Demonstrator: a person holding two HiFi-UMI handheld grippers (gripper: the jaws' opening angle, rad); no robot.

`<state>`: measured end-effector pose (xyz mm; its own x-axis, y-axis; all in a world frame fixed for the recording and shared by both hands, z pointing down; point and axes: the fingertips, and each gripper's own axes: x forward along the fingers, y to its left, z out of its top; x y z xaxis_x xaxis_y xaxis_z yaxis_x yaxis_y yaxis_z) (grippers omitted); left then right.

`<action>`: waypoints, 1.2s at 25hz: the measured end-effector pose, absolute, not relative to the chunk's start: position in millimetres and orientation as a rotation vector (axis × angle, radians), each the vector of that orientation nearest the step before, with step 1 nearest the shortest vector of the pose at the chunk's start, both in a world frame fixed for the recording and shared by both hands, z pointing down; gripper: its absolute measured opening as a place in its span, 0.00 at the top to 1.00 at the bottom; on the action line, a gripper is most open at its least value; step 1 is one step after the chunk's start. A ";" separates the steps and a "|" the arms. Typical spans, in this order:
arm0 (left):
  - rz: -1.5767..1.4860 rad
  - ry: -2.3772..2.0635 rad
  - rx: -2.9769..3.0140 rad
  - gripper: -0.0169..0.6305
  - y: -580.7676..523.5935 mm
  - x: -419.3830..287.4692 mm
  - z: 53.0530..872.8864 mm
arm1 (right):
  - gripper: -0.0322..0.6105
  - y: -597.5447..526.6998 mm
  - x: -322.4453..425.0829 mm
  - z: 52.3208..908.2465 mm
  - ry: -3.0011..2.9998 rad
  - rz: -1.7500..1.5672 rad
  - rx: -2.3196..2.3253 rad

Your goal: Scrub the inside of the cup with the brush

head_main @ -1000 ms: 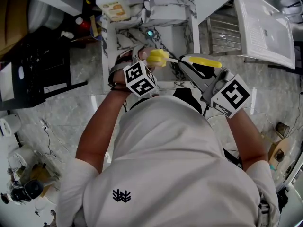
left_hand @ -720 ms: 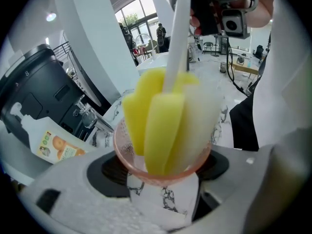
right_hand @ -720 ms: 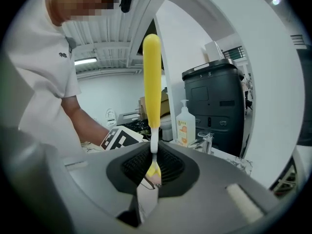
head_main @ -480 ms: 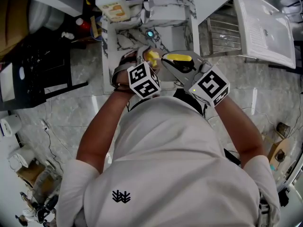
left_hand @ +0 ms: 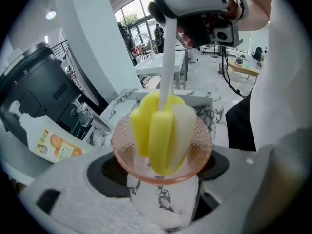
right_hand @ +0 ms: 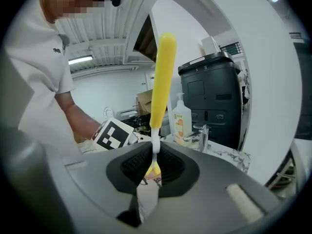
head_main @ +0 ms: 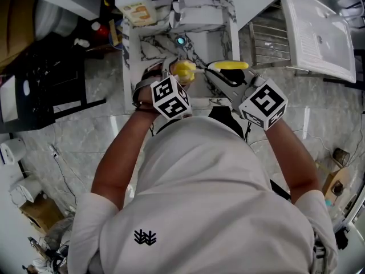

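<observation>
Centre frame, my left hand-held gripper [left_hand: 158, 172] clamps the likely fragile cup [left_hand: 201, 141] while my right hand-held gripper [right_hand: 151, 172] pinches the brush [left_hand: 163, 130] by its stiff stem.

The brush [left_hand: 163, 130] hides the bottom of the cup [left_hand: 199, 145].

The claw [left_hand: 163, 178] grips a pink cup [left_hand: 201, 141] holding a yellow brush [left_hand: 162, 135].

You're at a kitchen-style washing station: marble-patterned sink [head_main: 126, 56]; tap [right_hand: 203, 134]; soap bottle [head_main: 136, 4]; drying rack [head_main: 268, 41] alongside; white tables [left_hand: 156, 65] in the open hall behind.
</observation>
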<state>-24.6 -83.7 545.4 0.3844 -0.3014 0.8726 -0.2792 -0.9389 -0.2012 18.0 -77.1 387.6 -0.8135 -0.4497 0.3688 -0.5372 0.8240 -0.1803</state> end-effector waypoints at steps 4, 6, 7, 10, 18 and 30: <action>-1.672 0.547 -2.587 0.39 -84.0 -30.8 551.9 | 0.88 -71.3 27.4 374.2 -2.715 0.396 0.765; -1.679 0.561 -2.591 0.39 -85.6 -34.5 552.6 | 0.88 -69.2 33.4 366.3 -2.730 0.410 0.778; -1.680 0.568 -2.593 0.39 -86.3 -35.5 552.5 | 0.88 -68.0 36.6 362.9 -2.736 0.417 0.784; -1.679 0.584 -2.596 0.39 -87.7 -37.6 552.2 | 0.88 -65.4 45.9 355.0 -2.747 0.431 0.808; -1.676 0.613 -2.600 0.39 -90.9 -41.9 549.9 | 0.89 -65.9 74.1 342.4 -2.733 0.423 0.905; -1.561 0.737 -2.808 0.39 -95.3 -44.6 530.3 | 0.89 -72.8 104.9 375.5 -2.614 0.475 1.030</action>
